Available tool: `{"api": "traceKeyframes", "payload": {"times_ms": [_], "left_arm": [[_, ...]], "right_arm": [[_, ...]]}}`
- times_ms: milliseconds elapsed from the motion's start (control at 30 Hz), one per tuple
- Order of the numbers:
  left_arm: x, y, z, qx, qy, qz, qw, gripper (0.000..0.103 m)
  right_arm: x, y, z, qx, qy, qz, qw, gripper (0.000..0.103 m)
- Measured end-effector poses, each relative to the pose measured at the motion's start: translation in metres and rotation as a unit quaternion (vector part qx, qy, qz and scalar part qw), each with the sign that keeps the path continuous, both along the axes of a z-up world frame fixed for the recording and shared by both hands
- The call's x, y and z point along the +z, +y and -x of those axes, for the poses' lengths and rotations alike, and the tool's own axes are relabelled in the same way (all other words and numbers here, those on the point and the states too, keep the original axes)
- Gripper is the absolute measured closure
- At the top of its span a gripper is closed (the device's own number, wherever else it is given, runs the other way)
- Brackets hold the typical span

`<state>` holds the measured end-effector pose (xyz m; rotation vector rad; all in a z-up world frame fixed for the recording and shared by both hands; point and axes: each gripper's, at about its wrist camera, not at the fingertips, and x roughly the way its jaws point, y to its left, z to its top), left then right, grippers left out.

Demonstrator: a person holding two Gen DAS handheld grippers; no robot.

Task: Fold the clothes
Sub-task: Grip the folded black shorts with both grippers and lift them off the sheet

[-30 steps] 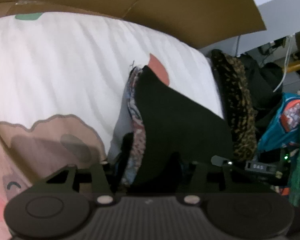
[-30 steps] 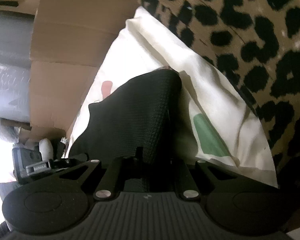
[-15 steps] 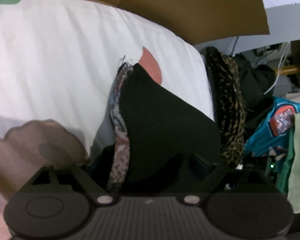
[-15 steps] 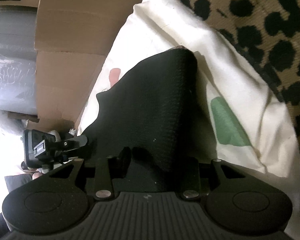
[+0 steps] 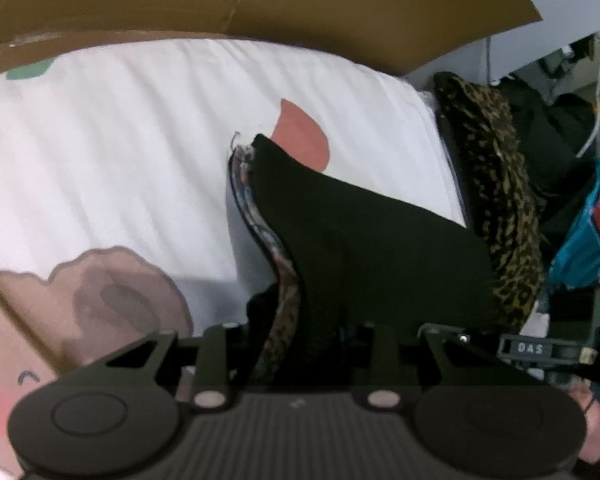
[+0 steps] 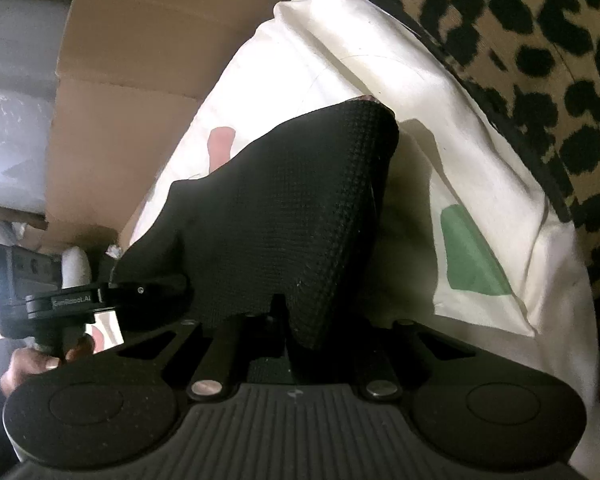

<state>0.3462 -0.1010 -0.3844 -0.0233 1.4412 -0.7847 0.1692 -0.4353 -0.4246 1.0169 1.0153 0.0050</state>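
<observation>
While the white printed sheet (image 5: 120, 152) lies flat underneath, the black garment (image 5: 364, 248) hangs stretched betw. both tools, long axis running gripper to gripper. Left gripper (image 5: 300, 344) & right gripper (image 6: 284, 316) have just been closing, each pinching one end.

Both views are fisheye – straight edges bow and the corners go dark. The white sheet (image 5: 112, 152) is bright, its stripes smeared by motion blur. The black cloth (image 6: 284, 216) casts a soft shadow to its right – its weave stays sharp. Left edge glares white.
</observation>
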Motion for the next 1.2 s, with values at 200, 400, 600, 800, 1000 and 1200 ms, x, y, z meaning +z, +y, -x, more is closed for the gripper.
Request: {"api": "traceKeyframes", "payload": {"times_ms": [200,400,600,800,1000,1200], "left_arm": [[0.018,0.001,0.013,0.028,-0.015,-0.024,0.9992,0.071],[0.054,0.01,0.032,0.066,-0.03,-0.036,0.9967,0.072],[0.089,0.027,0.061,0.114,-0.044,-0.023,0.9923,0.072],[0.136,0.034,0.088,0.144,-0.062,-0.014,0.9875,0.072],[0.192,0.04,0.104,0.182,-0.09,-0.006,0.9792,0.072],[0.252,0.042,0.113,0.195,-0.121,-0.009,0.9732,0.072]], "right_arm": [[0.018,0.0,-0.003,0.017,0.01,0.026,0.999,0.095],[0.047,0.008,-0.003,0.044,-0.005,0.041,0.998,0.096],[0.089,0.018,0.0,0.073,-0.025,0.063,0.995,0.096],[0.141,0.025,0.007,0.093,-0.044,0.092,0.99,0.096],[0.201,0.033,0.004,0.101,-0.079,0.111,0.985,0.096],[0.259,0.042,0.0,0.105,-0.111,0.126,0.98,0.096]]}}
